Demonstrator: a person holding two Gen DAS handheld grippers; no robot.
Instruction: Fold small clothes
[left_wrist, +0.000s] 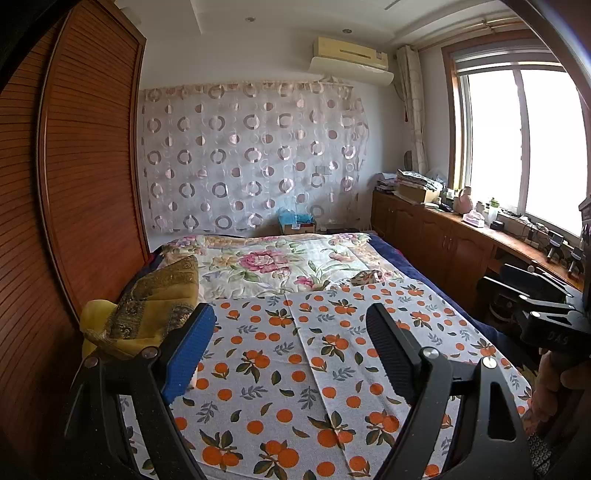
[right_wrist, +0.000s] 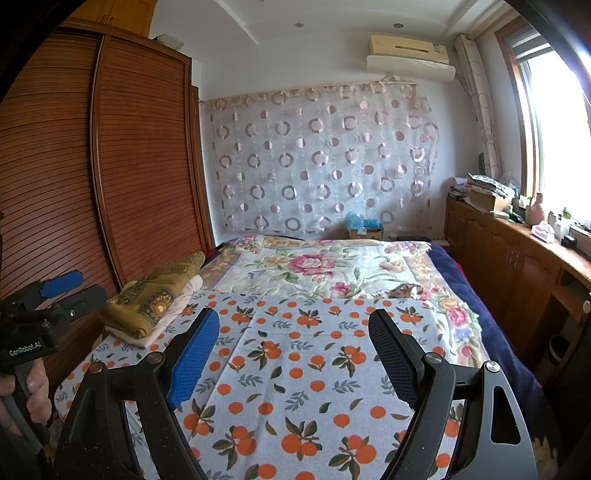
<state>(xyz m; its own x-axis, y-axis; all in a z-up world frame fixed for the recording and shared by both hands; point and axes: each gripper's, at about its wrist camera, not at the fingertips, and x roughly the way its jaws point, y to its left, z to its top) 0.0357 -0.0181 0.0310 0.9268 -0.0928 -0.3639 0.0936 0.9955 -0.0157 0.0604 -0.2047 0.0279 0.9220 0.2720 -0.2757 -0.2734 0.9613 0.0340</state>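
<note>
Bedroom setting: a bed (left_wrist: 424, 280) fills the middle of both views, covered at the far end by a floral quilt (left_wrist: 266, 266) and at the near end by an orange-print cloth (left_wrist: 295, 369) spread flat. All positions below are given relative to the orange-print cloth.

Left gripper (left_wrist: 291, 354): held above the near part of the cloth, fingers spread wide, nothing between them. One finger carries a blue pad (left_wrist: 192, 354); the other carries a black pad (left_wrist: 388, 354). In the right wrist view the same gripper (right_wrist: 70, 286) appears beyond the cloth's left edge, gripped by the left hand (right_wrist: 29, 391).

Right gripper (right_wrist: 295, 358): held above the near part of the cloth, fingers spread wide, not touching any fabric. In the left wrist view it (left_wrist: 532, 284) sits off the cloth's right edge; from that angle the finger state cannot be judged.

Task items: a stack of folded clothes (right_wrist: 147, 306), yellow-brown with a patterned band on top and white fabric under it, rests at the cloth's far-left corner. In the left wrist view the stack (left_wrist: 147, 306) lies just beyond the blue pad. A small crumpled patterned garment (left_wrist: 365, 277) lies on the floral quilt, just past the cloth's far edge, toward the right.

Surroundings: a louvred wooden wardrobe (right_wrist: 140, 166) stands to the left of the cloth. A curtain with a ring pattern (left_wrist: 251, 158) hangs on the wall beyond it. A wooden cabinet run (left_wrist: 436, 229) under the window (left_wrist: 517, 140) stands to the right.
</note>
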